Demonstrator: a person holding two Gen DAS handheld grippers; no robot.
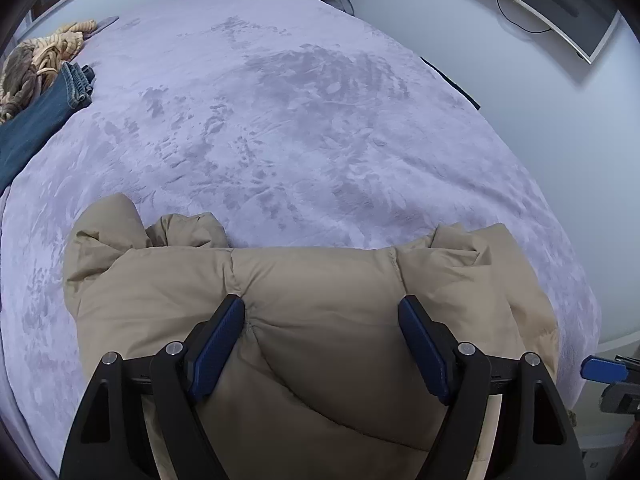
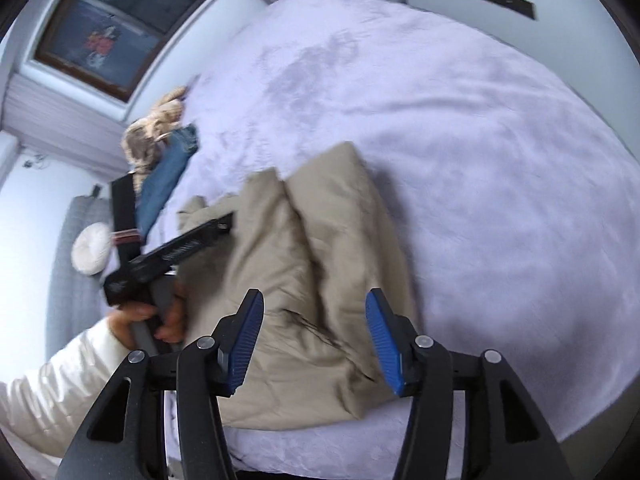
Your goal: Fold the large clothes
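Matt beige quilted cloth jacket (image 1: 320,344) lies on a plush (brushed-looking) lilac blanket (image 1: 280,120).

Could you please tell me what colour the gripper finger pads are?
Blue; the pads show sharpest in the left wrist view, above the tan jacket.
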